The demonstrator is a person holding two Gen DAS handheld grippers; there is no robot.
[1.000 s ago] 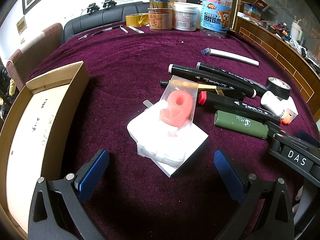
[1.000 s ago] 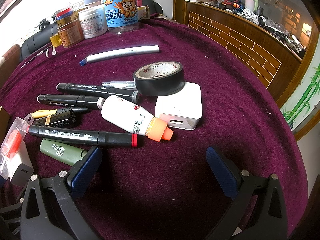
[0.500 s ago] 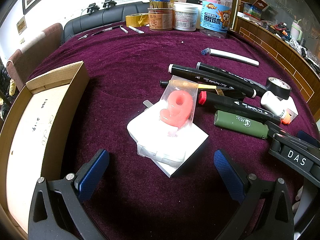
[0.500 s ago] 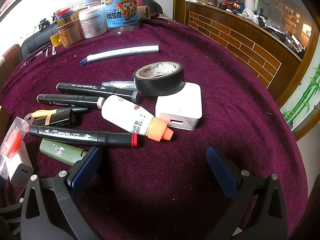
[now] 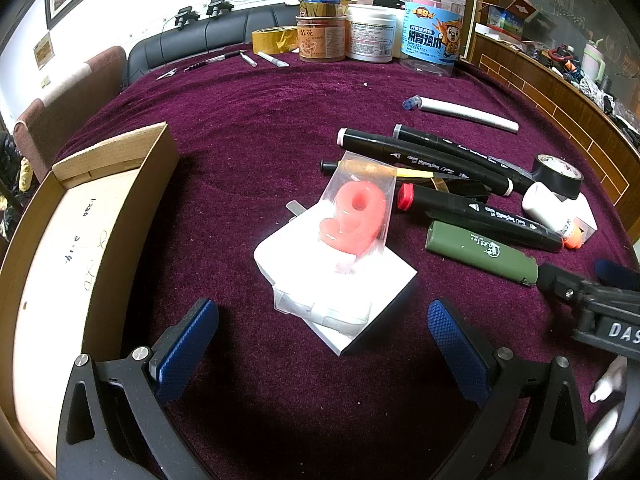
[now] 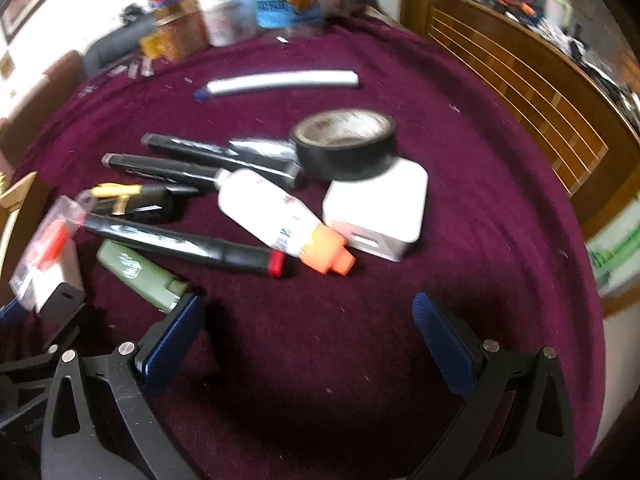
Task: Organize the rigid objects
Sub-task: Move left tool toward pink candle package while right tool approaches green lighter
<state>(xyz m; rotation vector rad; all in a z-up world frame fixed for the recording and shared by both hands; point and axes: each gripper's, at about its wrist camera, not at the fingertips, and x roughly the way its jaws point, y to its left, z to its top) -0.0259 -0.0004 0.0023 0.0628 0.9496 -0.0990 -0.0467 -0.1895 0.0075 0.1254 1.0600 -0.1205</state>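
Note:
My left gripper (image 5: 320, 320) is open and empty, just short of a white box (image 5: 340, 280) with a bagged pink number-nine candle (image 5: 356, 216) lying on it. An open cardboard box (image 5: 80, 240) stands to its left. My right gripper (image 6: 308, 320) is open and empty, short of a white glue bottle with an orange cap (image 6: 280, 216), a white charger block (image 6: 380, 208), a black tape roll (image 6: 344, 144), black markers (image 6: 180, 244) and a green lighter (image 6: 136, 276). The right view is blurred.
Jars and tubs (image 5: 372, 36) and a yellow tape roll (image 5: 272, 40) stand at the table's far edge. A white pen (image 5: 464, 114) lies beyond the markers. A wooden counter (image 6: 540, 92) runs along the right. The purple cloth (image 5: 260, 128) covers the table.
The right gripper has moved: its view is now blurred and shifted, with the objects lower and nearer. The left gripper has held still.

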